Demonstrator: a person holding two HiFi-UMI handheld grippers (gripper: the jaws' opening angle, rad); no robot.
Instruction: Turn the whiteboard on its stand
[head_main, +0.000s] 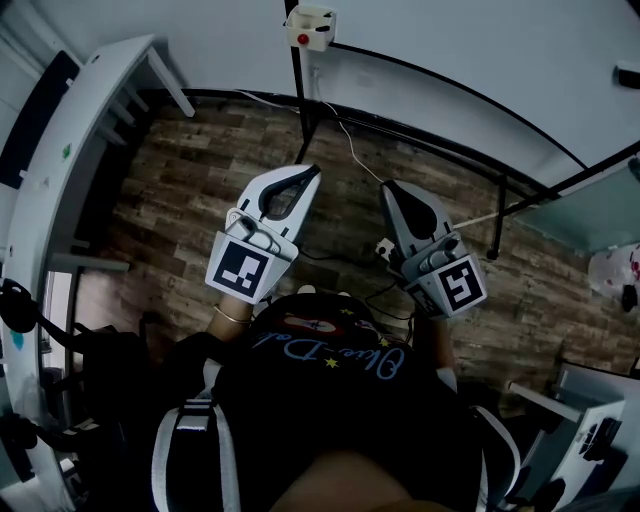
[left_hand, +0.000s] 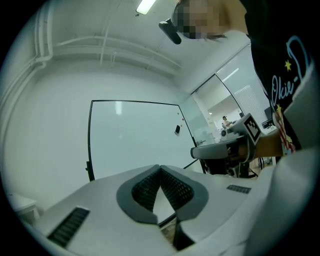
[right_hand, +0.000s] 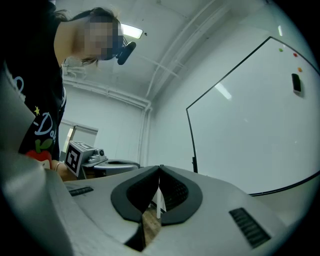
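White with a black frame, the whiteboard (head_main: 450, 50) stood at twelve o'clock, apart from both grippers. The left gripper (head_main: 311, 172) and right gripper (head_main: 387, 188) had their fingers pressed together, holding nothing.

The whiteboard (left_hand: 135, 140) is big and white with a thin black edge. It stands upright on its black stand (head_main: 303, 120). The stand is on the wood floor (head_main: 200, 200).
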